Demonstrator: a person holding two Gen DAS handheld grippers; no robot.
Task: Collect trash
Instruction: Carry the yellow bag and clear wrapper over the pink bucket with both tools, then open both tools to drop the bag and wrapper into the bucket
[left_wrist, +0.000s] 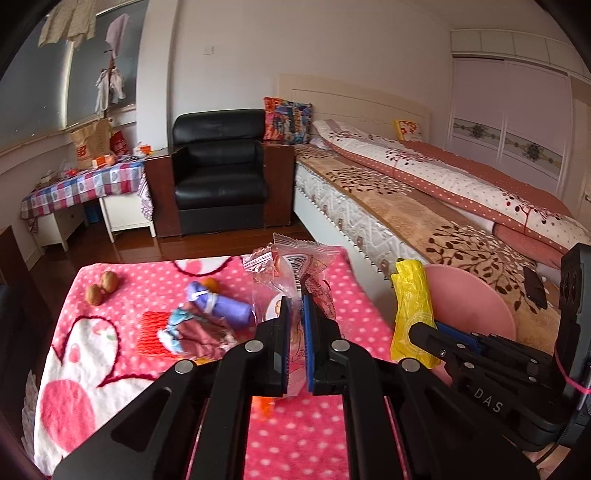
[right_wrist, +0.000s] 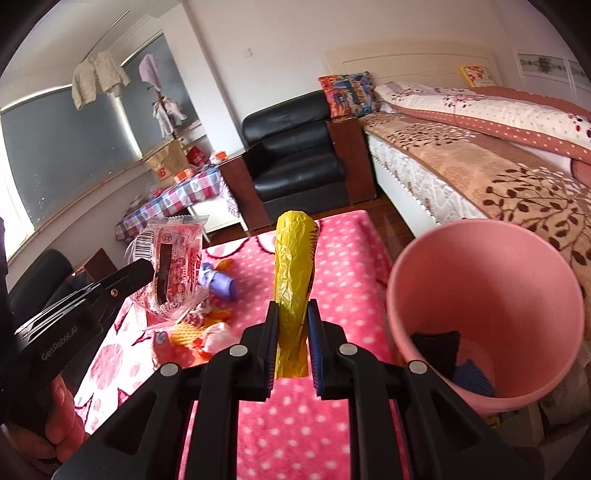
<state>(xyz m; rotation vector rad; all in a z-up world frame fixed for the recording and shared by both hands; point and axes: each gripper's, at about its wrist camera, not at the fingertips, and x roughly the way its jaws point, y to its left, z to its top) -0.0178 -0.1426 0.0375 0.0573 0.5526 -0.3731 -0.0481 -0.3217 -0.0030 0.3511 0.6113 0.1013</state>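
Clamped in the right gripper (right_wrist: 291, 332), a yellow wrapper (right_wrist: 293, 266) stands upright, with the pink bin (right_wrist: 461, 236) just to its right and nearer this hand. Across the blanket (right_wrist: 332, 266), the left gripper (left_wrist: 295, 317) pinches a clear snack wrapper (left_wrist: 295, 266).

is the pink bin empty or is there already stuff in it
Not empty. The right wrist view looks down into the pink bin, and a black piece and something blue lie at its bottom.
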